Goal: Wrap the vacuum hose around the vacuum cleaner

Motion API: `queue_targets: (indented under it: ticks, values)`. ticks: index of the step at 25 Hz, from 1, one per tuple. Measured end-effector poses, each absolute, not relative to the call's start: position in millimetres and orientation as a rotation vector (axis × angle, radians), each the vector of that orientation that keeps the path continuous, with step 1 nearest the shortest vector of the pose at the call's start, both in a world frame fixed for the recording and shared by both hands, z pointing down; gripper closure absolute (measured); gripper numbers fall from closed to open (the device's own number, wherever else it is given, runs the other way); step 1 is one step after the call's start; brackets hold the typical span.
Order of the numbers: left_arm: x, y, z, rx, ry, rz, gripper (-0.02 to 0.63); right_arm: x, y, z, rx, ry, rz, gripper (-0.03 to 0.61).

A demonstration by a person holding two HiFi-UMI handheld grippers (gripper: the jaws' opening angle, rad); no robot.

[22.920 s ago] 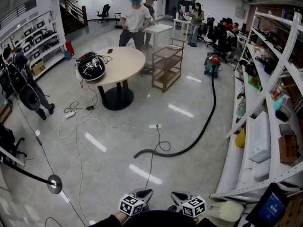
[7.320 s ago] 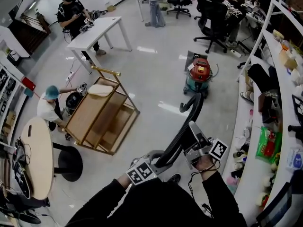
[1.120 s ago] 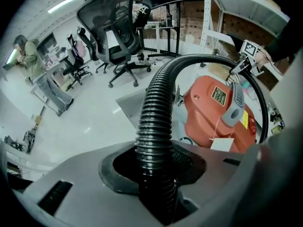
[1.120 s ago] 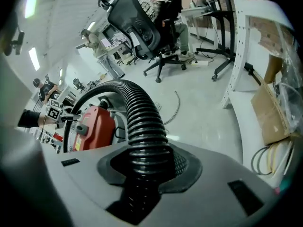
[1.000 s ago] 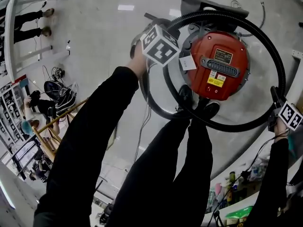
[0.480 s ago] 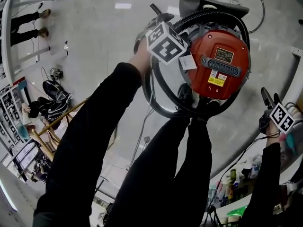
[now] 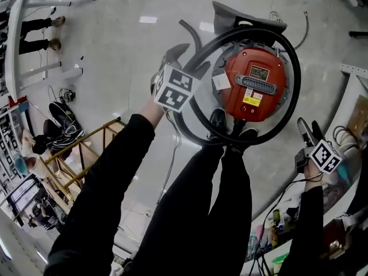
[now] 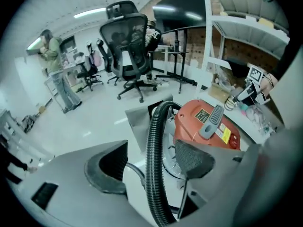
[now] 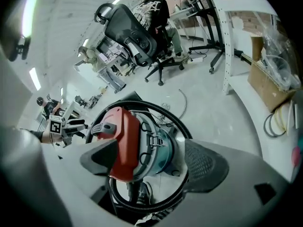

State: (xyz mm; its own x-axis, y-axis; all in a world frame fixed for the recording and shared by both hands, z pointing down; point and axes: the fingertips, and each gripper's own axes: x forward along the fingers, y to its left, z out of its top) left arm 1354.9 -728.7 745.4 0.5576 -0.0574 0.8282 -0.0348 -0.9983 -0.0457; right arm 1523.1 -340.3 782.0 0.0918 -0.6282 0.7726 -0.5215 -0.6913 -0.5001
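The vacuum cleaner [image 7: 255, 84], red-topped with a teal body, stands on the floor by my feet. Its black ribbed hose [image 7: 293, 91] lies in a loop around it. My left gripper [image 7: 187, 59] is at the vacuum's left side. Its jaws are opening, and in the left gripper view the hose [image 8: 154, 141] runs between the pads with a gap on each side. My right gripper [image 7: 309, 128] hangs open to the right of the loop, apart from it. Its view looks past empty jaws [image 9: 151, 162] at the vacuum [image 9: 123, 141] and hose [image 9: 182, 126].
My legs and shoes [image 7: 218, 119] stand against the vacuum's near side. A grey plate [image 7: 230, 10] lies behind it. White shelving [image 7: 356, 79] runs along the right and a wooden cart [image 7: 75, 154] stands at the left. Office chairs [image 8: 128, 37] and a person [image 8: 54, 65] are farther off.
The wide hose loop has drawn in around the vacuum. The right gripper has come off the hose and moved away. The left gripper's jaws have spread and it has pulled back a little.
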Motion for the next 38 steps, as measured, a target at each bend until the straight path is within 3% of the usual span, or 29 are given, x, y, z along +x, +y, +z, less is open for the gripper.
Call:
queue_targets:
  ticks: [6, 12, 14, 16, 18, 23, 29, 38]
  values:
    - [1285.7, -687.6, 695.7, -3.032, 0.421, -1.503, 0.295, 1493.4, -360.1, 711.5, -2.175, 1.32, -1.614, 0.126]
    - [1269.8, -603.6, 607.2, -3.206, 0.293, -1.401, 0.301, 1472.1, -392.5, 605.1, -2.178, 1.494, -1.381, 0.145]
    - [1270.1, -575.3, 570.2, -3.241, 0.235, -1.359, 0.319, 1460.7, -396.7, 568.1, -2.125, 1.514, -1.335, 0.211]
    - [1273.8, -546.9, 530.5, -3.285, 0.17, -1.305, 0.358, 1451.9, -397.2, 528.3, -2.076, 1.529, -1.283, 0.349]
    - [1278.7, -520.7, 491.0, -3.305, 0.089, -1.241, 0.396, 1443.4, -395.8, 490.1, -2.037, 1.547, -1.227, 0.44]
    - [1277.2, -479.8, 392.2, -3.254, -0.037, -1.078, 0.456, 1414.8, -393.5, 400.8, -2.021, 1.654, -1.106, 0.51]
    - [1267.7, -457.3, 299.8, -3.237, -0.068, -0.882, 0.565, 1386.9, -392.3, 318.3, -2.096, 1.848, -0.927, 0.535]
    - [1255.3, -429.4, 258.1, -3.258, -0.013, -0.768, 0.571, 1355.9, -386.3, 265.5, -2.248, 2.003, -0.712, 0.542]
